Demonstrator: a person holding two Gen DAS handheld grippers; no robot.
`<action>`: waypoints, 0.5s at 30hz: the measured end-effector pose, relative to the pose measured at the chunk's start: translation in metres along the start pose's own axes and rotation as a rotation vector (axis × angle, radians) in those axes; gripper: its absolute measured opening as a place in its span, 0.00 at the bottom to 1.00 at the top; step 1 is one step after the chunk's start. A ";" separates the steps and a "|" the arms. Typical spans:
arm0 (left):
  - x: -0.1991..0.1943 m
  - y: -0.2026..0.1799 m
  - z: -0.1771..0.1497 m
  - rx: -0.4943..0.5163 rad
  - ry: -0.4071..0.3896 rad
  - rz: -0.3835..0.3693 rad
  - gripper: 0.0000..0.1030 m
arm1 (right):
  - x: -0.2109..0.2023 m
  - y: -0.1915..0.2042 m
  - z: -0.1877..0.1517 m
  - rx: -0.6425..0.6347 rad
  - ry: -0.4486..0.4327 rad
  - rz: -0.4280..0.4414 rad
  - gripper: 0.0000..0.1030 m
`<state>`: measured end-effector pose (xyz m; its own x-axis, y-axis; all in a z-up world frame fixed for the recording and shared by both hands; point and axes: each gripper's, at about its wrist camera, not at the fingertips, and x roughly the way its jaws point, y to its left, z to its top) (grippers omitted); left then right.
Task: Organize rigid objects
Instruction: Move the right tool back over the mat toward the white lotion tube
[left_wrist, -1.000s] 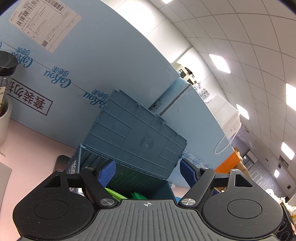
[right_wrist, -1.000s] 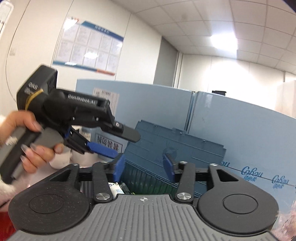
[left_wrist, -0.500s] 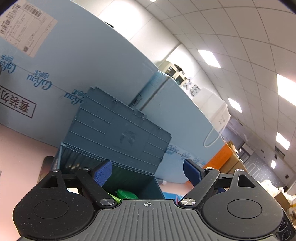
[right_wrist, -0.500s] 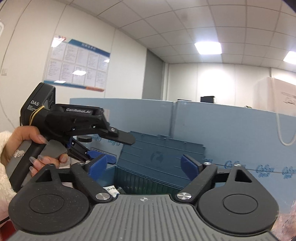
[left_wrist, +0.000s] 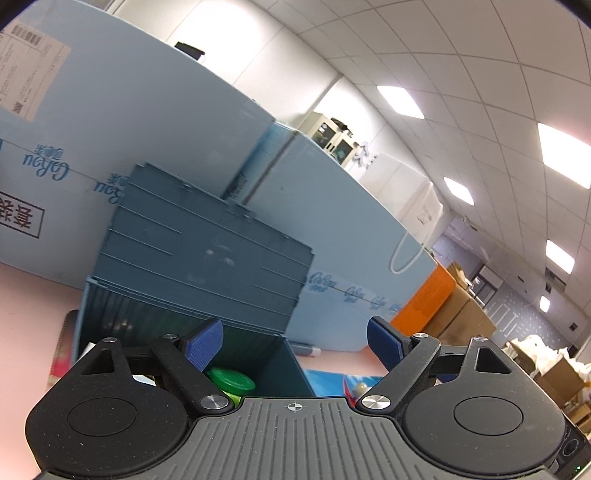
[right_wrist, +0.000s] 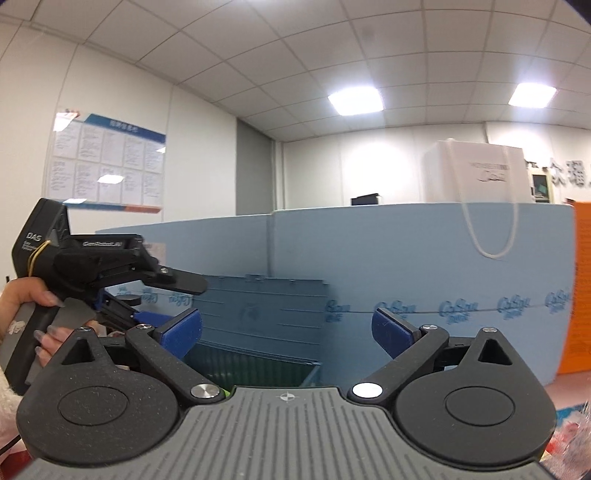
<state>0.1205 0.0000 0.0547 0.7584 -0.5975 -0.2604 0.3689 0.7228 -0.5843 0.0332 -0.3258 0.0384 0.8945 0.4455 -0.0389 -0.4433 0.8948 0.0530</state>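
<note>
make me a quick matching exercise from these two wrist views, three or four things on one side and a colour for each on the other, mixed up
Things:
1. storage bin
2. round lid inside the bin
3. tall box at the far right
4. table top

Colours:
A. orange
B. pink
C. dark blue-grey
D. green

Pairs: 1-C, 2-D, 3-A, 4-B

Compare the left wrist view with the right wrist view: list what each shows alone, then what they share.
Left wrist only: a green lid inside the crate, the shipping label, an orange box. Right wrist only: the left gripper seen from the side in a hand, the wall notice board. Both: the blue crate with its raised lid, blue cartons behind, and nothing between either gripper's fingers; the right gripper is opening.
</note>
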 end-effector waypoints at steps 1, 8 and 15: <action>0.002 -0.004 -0.002 0.006 0.002 0.000 0.85 | -0.002 -0.003 -0.001 0.004 0.000 -0.012 0.97; 0.025 -0.042 -0.021 0.076 0.073 -0.022 0.85 | -0.023 -0.023 -0.003 0.050 -0.022 -0.092 0.97; 0.050 -0.070 -0.036 0.087 0.126 -0.050 0.90 | -0.039 -0.054 -0.008 0.135 -0.023 -0.203 1.00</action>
<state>0.1127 -0.0930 0.0549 0.6665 -0.6683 -0.3305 0.4537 0.7153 -0.5315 0.0220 -0.3911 0.0289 0.9662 0.2547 -0.0397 -0.2438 0.9530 0.1798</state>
